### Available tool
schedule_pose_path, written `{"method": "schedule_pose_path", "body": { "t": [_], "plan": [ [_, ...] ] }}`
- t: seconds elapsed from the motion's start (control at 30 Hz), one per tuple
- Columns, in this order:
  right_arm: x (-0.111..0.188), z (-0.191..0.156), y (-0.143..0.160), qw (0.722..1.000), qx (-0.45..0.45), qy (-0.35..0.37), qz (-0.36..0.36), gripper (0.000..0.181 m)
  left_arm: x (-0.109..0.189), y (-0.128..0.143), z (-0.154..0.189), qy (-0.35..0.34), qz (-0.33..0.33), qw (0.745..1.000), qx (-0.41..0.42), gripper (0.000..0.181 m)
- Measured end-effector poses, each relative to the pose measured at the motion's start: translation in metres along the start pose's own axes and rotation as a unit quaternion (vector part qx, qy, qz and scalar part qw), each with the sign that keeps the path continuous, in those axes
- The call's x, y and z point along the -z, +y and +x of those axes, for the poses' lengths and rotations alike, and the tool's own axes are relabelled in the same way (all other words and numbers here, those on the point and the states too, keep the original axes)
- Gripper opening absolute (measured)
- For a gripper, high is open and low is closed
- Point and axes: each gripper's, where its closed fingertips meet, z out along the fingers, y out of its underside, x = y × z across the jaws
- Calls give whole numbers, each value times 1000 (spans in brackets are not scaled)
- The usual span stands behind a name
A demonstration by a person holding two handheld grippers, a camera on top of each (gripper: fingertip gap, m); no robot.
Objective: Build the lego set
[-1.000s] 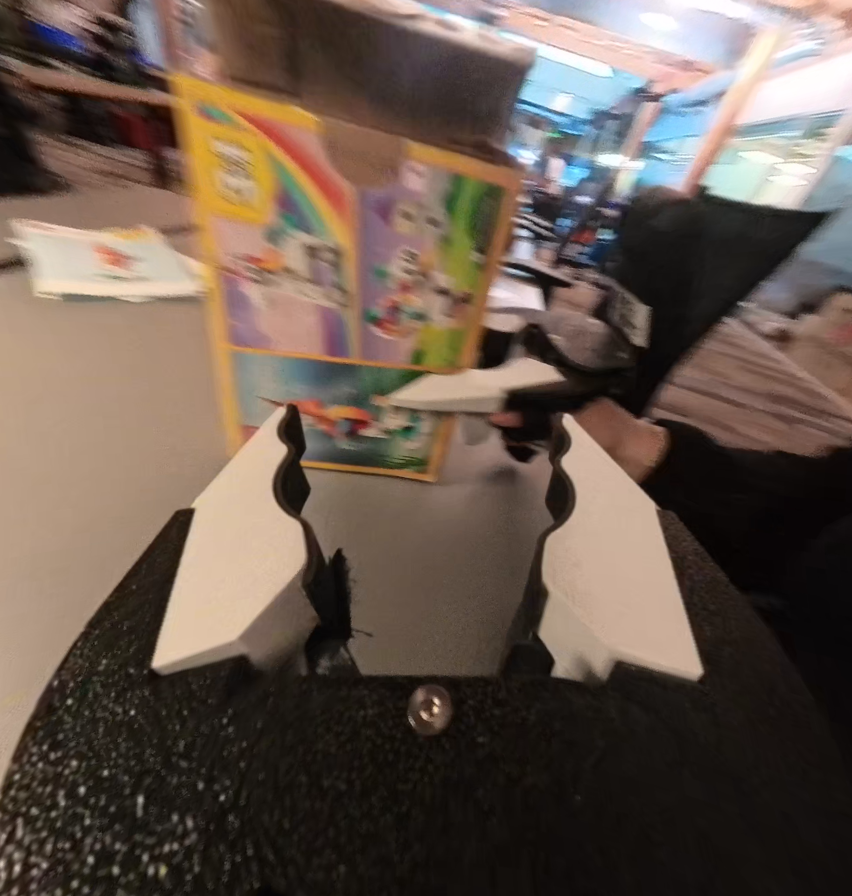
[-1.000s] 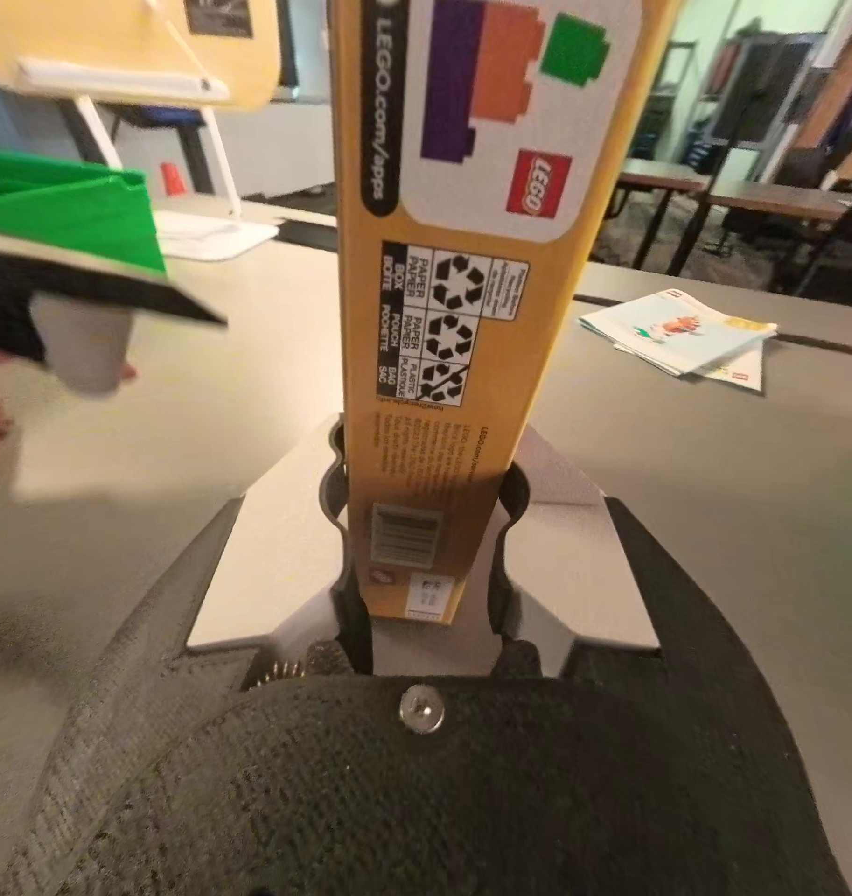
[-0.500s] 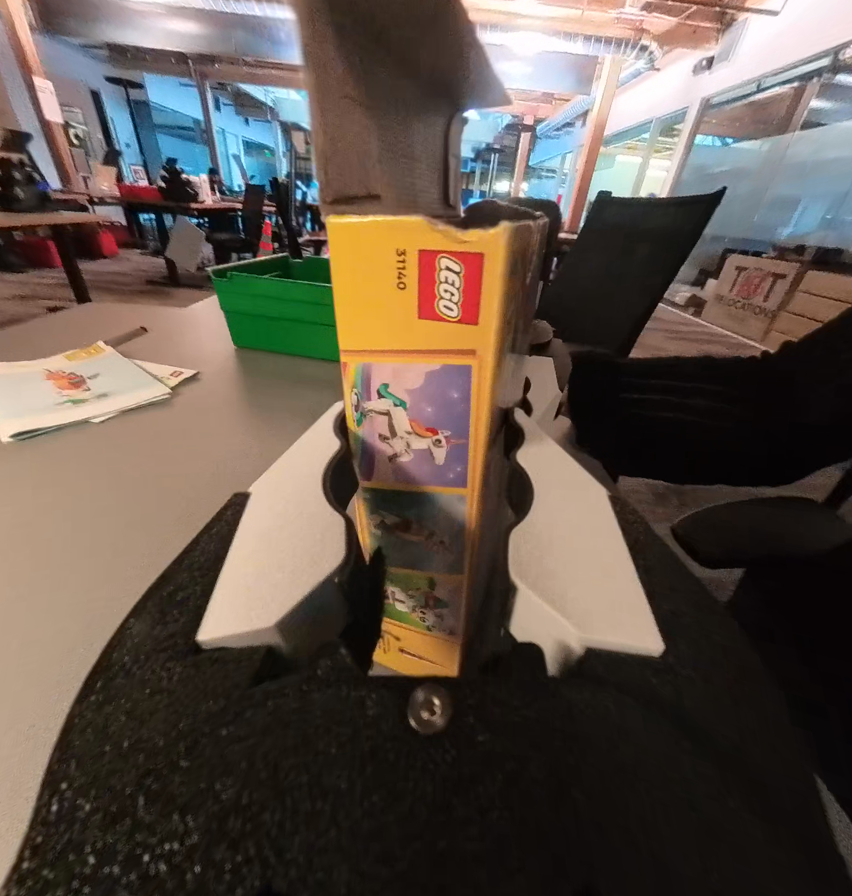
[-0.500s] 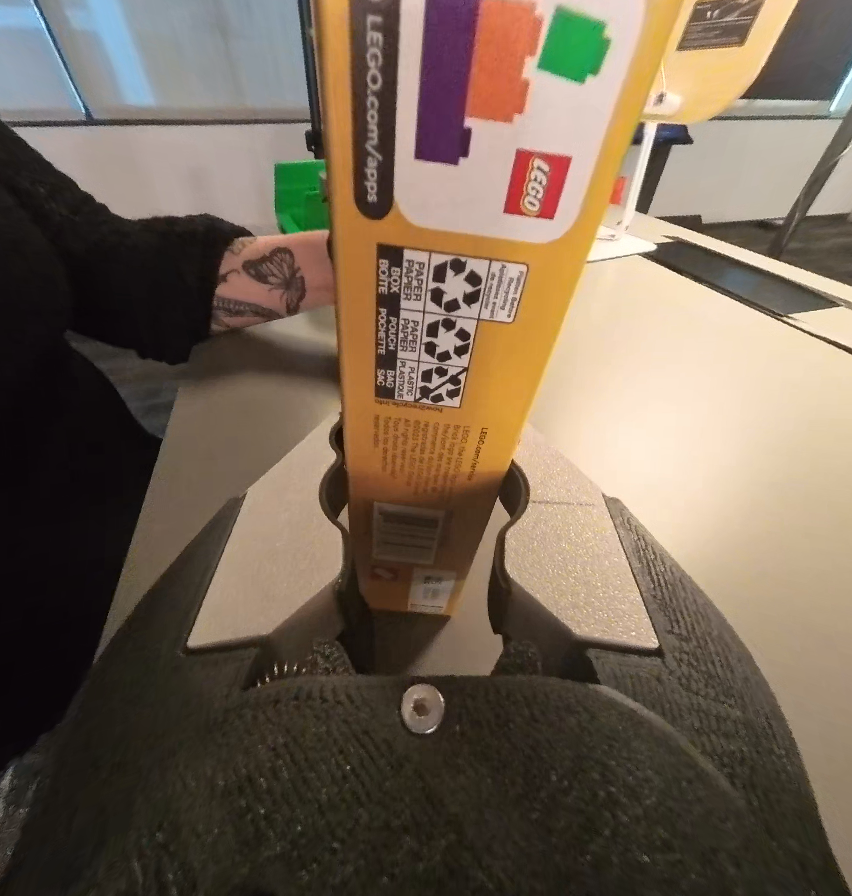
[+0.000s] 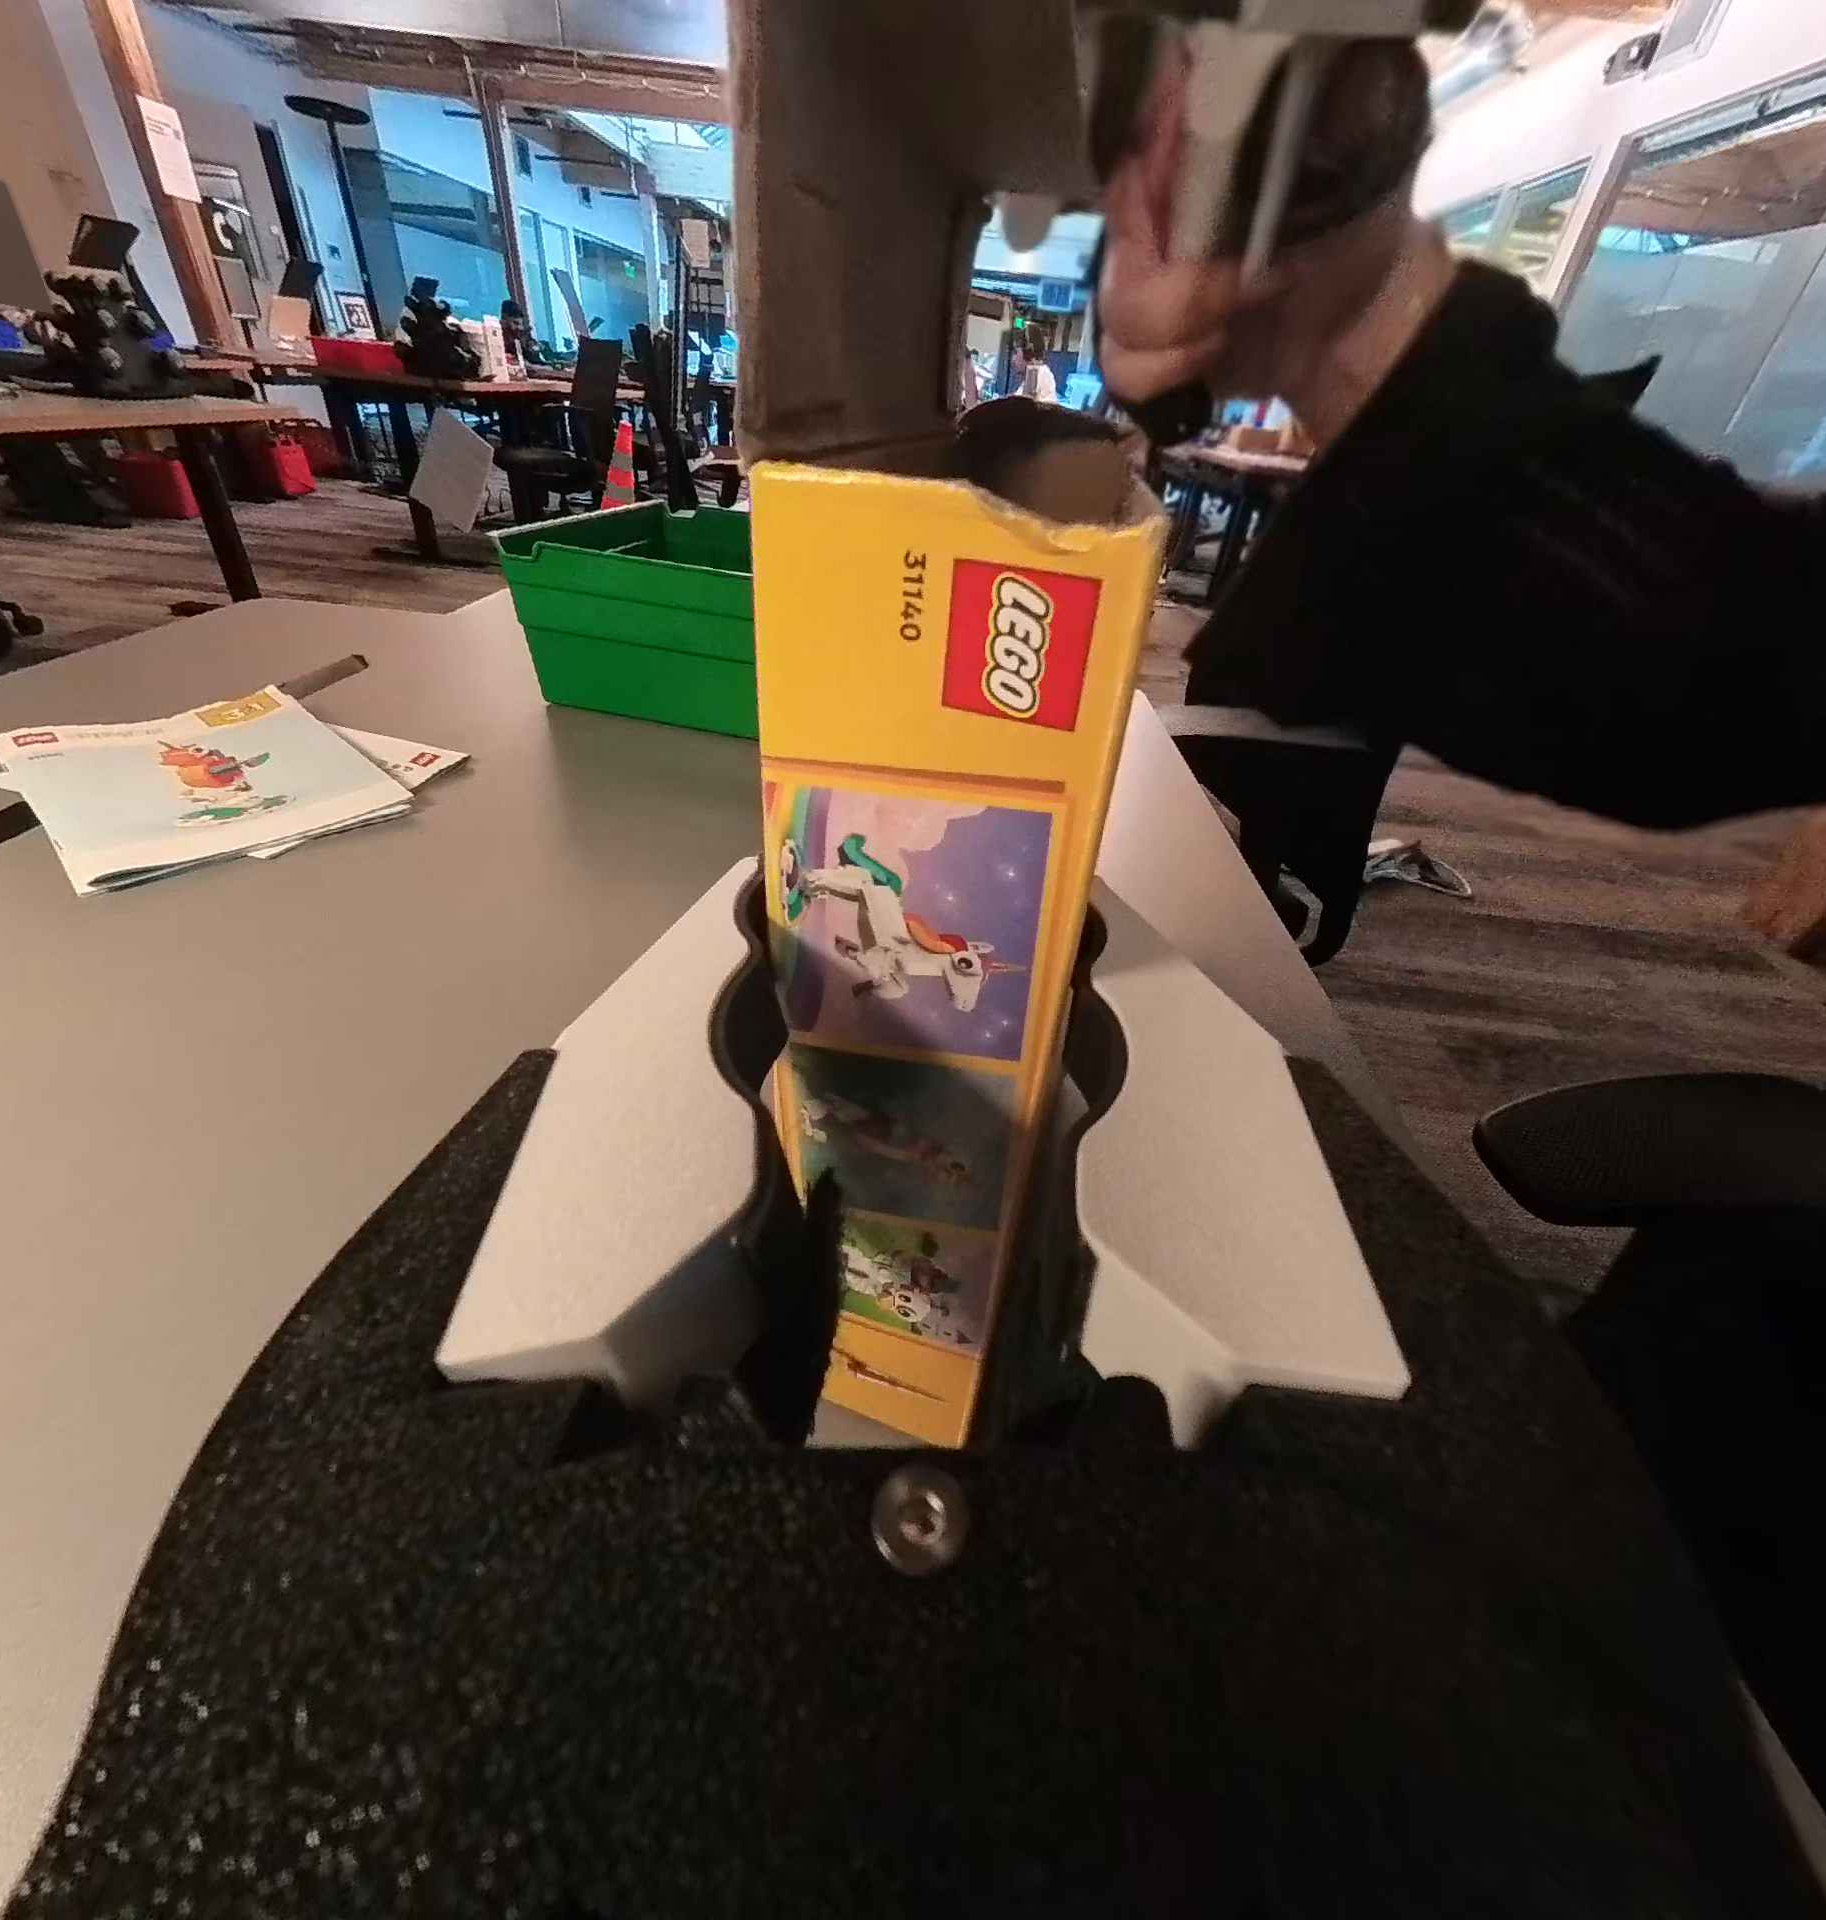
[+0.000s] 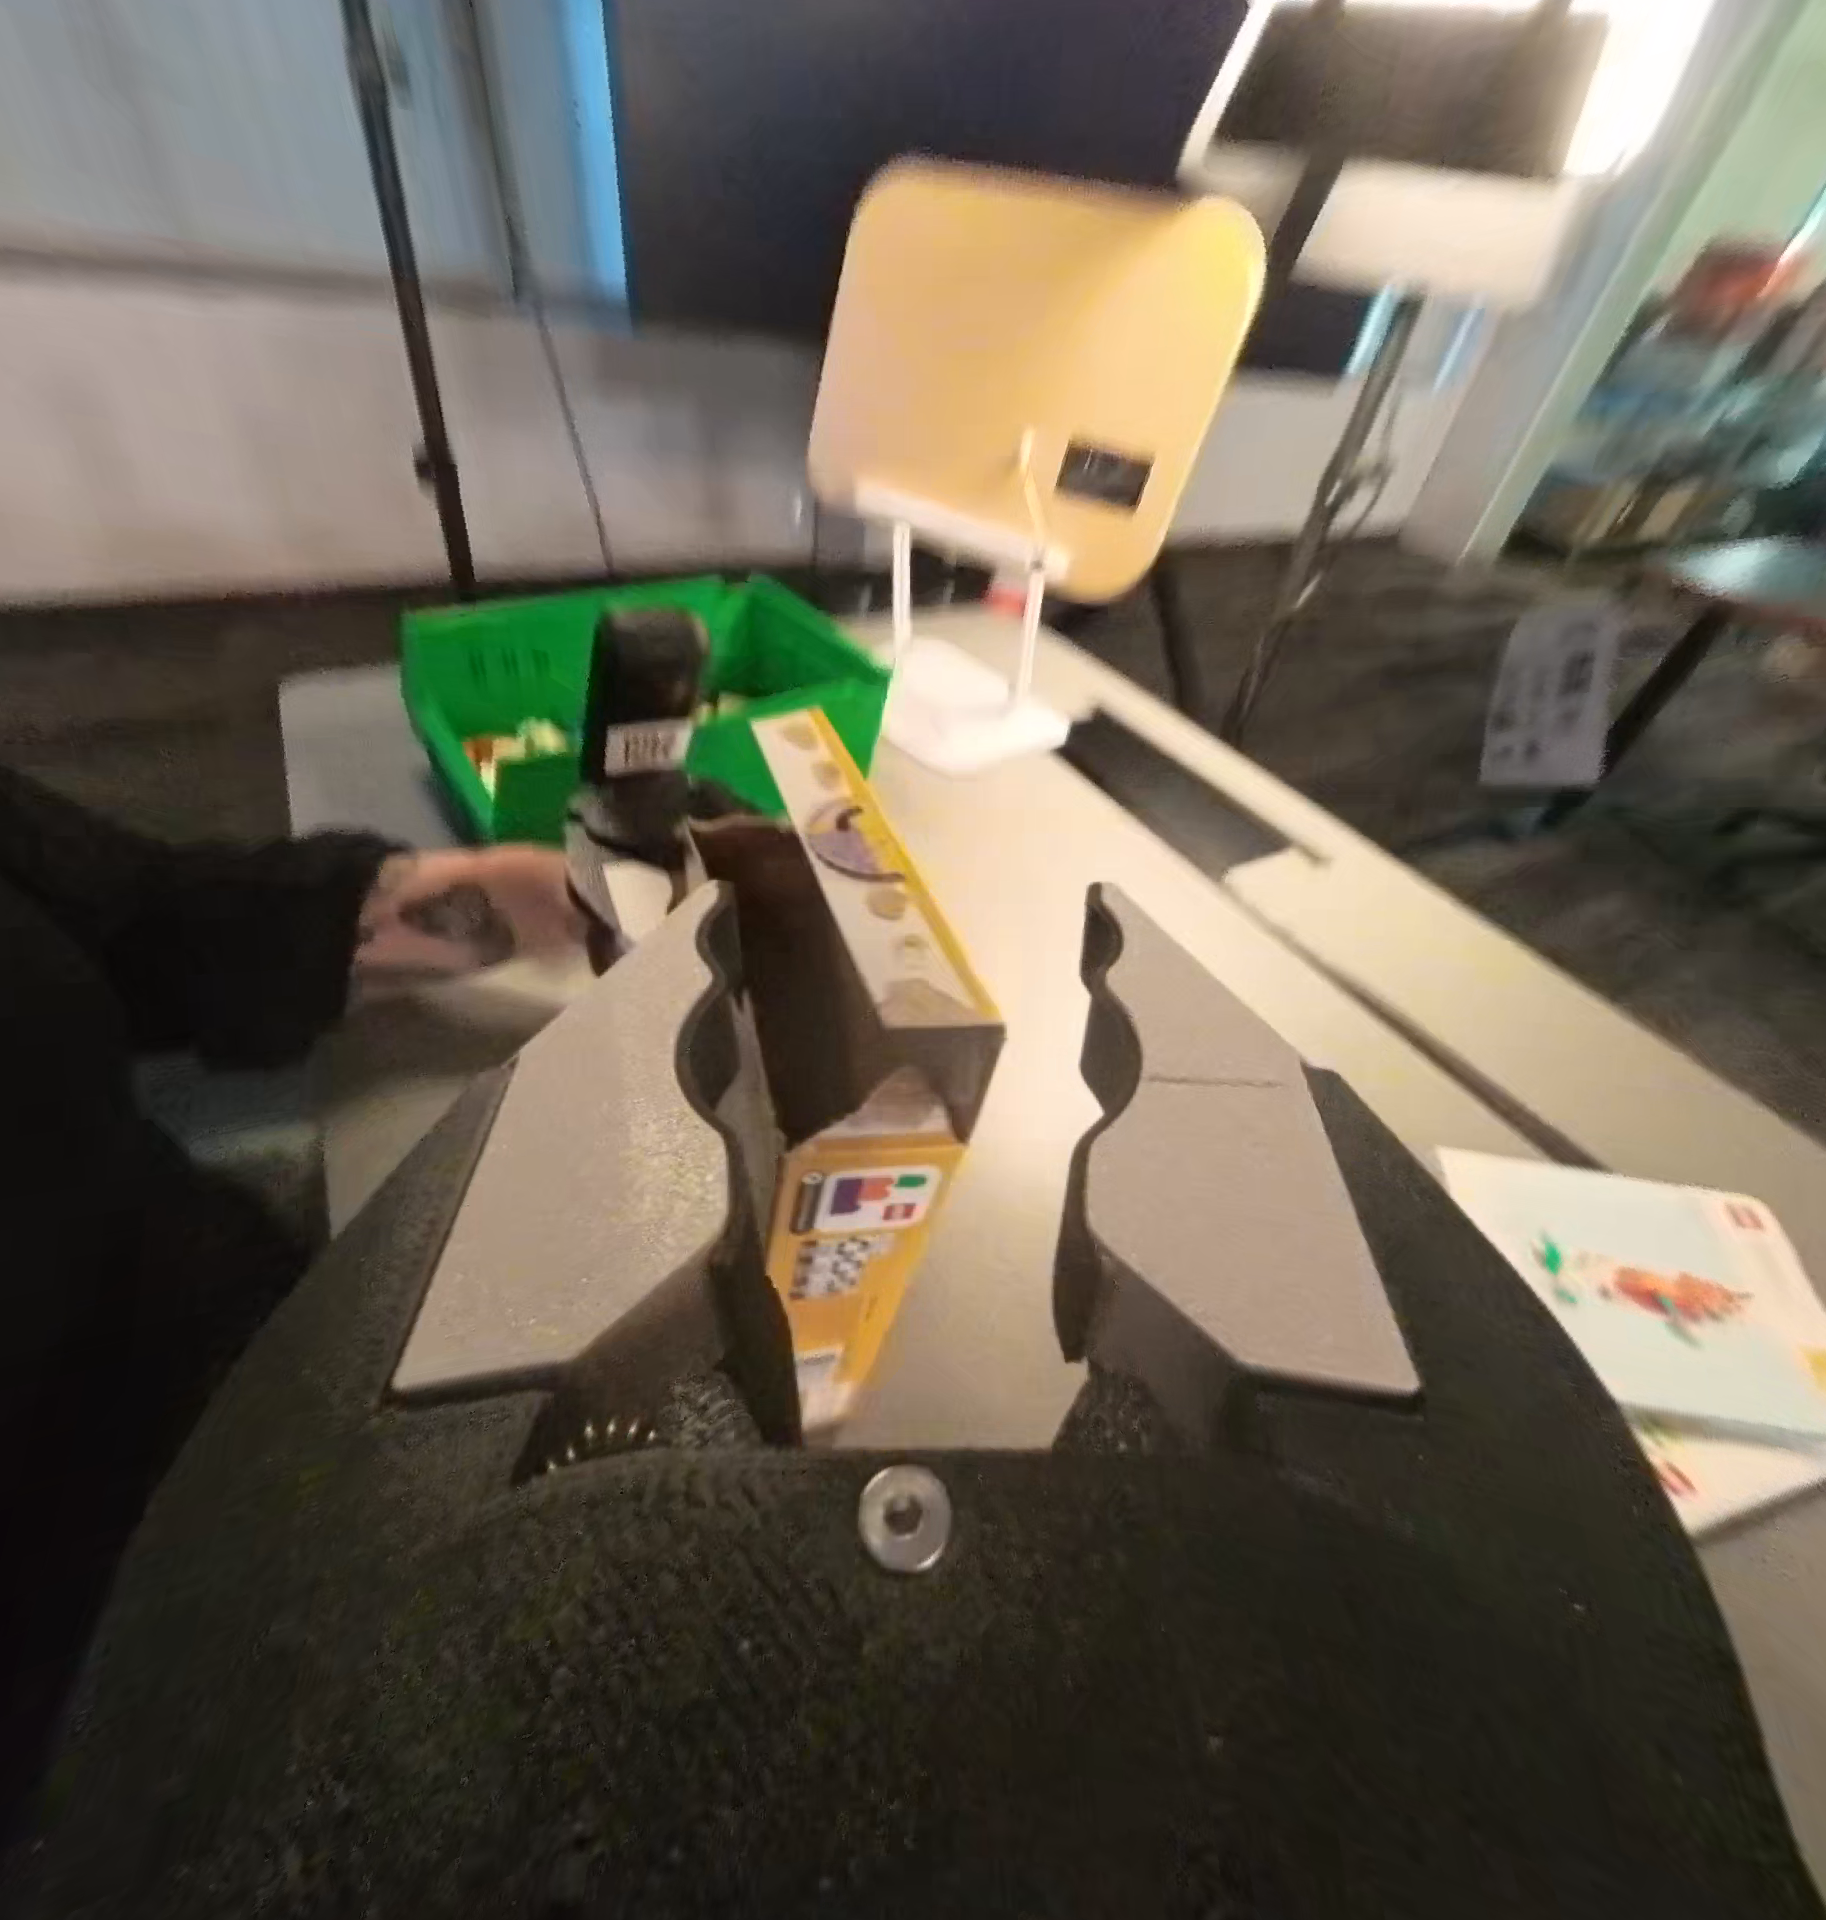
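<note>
While left tongs clamp box, right tongs seemingly gape.

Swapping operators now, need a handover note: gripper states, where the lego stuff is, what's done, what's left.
Left gripper: shut on the lego box, holding it upright with the torn-open end up.
Right gripper: open, holds nothing; the box's other end lies between its fingers, against the left one.
Instruction booklets lie on the grey table.
Green bin at the table's far end holds some pieces; too blurred to tell which.
Done: box opened, booklets out.
Left: check the box is empty, set it aside, then start building. No assembled model visible.
</note>
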Motion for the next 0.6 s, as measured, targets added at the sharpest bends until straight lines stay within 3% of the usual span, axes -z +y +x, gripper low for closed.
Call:
{"method": "schedule_pose_path", "body": {
  "t": [0.1,0.23,0.6],
  "plan": [
    [-20,8,20,993,-18,-41,-107,56,0,0,1,-1,-1,1000,-4,52],
    [-26,-4,29,983,-2,-80,-162,27,2,0,-2,-9,0,1000,3,52],
    [-28,-16,46,942,244,43,-226,13,2,0,-6,-27,-2,1000,8,52]
  ]
}}
